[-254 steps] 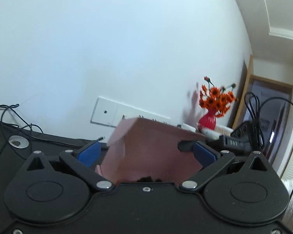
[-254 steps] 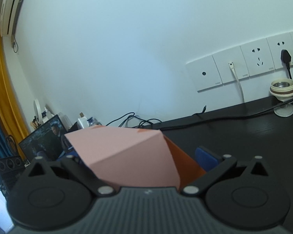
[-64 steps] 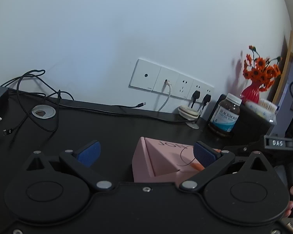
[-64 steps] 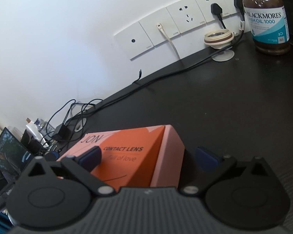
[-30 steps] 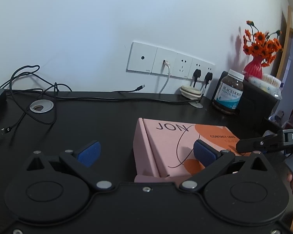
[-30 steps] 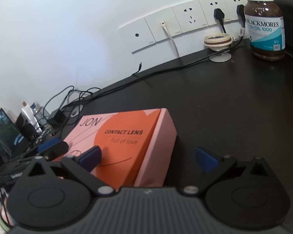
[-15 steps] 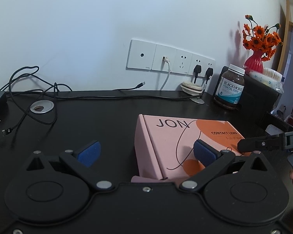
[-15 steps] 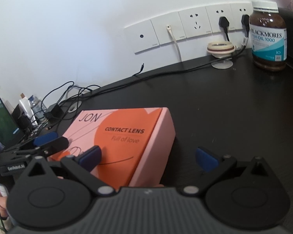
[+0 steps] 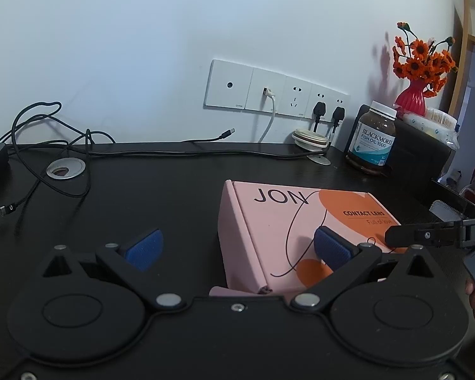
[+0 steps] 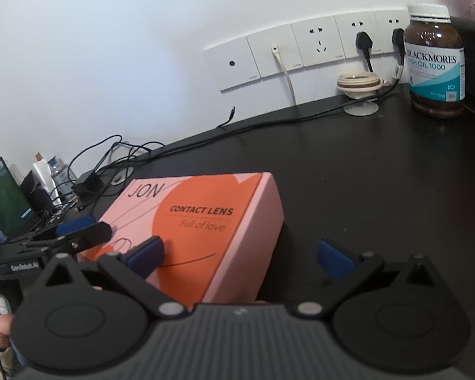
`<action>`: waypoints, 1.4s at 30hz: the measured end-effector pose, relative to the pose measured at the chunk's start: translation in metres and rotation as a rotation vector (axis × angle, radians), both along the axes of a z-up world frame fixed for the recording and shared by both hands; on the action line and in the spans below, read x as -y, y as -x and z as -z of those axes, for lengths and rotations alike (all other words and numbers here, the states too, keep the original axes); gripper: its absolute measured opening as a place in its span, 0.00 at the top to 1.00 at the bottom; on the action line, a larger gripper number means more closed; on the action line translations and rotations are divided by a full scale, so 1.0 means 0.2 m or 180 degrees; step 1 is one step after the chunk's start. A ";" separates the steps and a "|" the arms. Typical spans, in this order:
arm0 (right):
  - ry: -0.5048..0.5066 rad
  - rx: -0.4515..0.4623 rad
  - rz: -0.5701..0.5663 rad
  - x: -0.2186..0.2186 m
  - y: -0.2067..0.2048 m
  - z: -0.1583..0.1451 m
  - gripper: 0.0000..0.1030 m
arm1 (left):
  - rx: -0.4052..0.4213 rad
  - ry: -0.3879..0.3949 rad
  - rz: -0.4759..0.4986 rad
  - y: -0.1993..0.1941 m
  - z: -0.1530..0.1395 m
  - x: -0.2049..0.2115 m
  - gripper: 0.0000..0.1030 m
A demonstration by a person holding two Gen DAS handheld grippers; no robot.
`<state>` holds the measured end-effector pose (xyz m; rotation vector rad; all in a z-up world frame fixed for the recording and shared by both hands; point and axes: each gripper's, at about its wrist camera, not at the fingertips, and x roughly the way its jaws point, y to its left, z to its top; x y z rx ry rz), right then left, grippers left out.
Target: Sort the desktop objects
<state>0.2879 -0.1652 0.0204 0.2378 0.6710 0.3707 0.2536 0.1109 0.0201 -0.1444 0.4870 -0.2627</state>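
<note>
A pink and orange contact lens box [image 9: 300, 221] lies flat on the black desk [image 9: 142, 196], its lid facing up. My left gripper [image 9: 237, 248] is open at the box's near left corner. One of its pads [image 9: 331, 247] hovers over the lid and the other sits off the box's left side. My right gripper [image 10: 240, 255] is open at the box [image 10: 205, 218] from the other end, with one pad [image 10: 147, 253] over the lid. Each view shows the other gripper's finger at the box's edge. Neither gripper clamps anything.
A brown fish oil bottle [image 9: 372, 139] stands at the back right beside a black case [image 9: 418, 155] and a red vase of orange flowers [image 9: 411, 95]. Wall sockets [image 9: 275, 90], a small round stand [image 9: 312, 139], loose cables [image 9: 47, 145] and a desk grommet [image 9: 66, 169] line the back.
The box, held tilted in the air earlier, now rests flat on the desk. Over the last second both grippers have stayed open and drawn back a little from it.
</note>
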 end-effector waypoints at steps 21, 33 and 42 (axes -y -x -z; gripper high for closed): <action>0.0150 0.0212 -0.0157 -0.01 0.01 -0.01 0.01 | -0.0106 -0.0129 0.0821 0.05 0.02 0.04 0.00; 0.0157 0.0218 -0.0202 -0.01 0.00 -0.01 0.01 | -0.0183 -0.0172 0.0995 0.05 0.05 0.03 0.00; 0.0137 0.0198 -0.0196 0.00 0.00 -0.01 0.01 | -0.0217 -0.0139 0.1027 0.04 0.06 0.04 0.00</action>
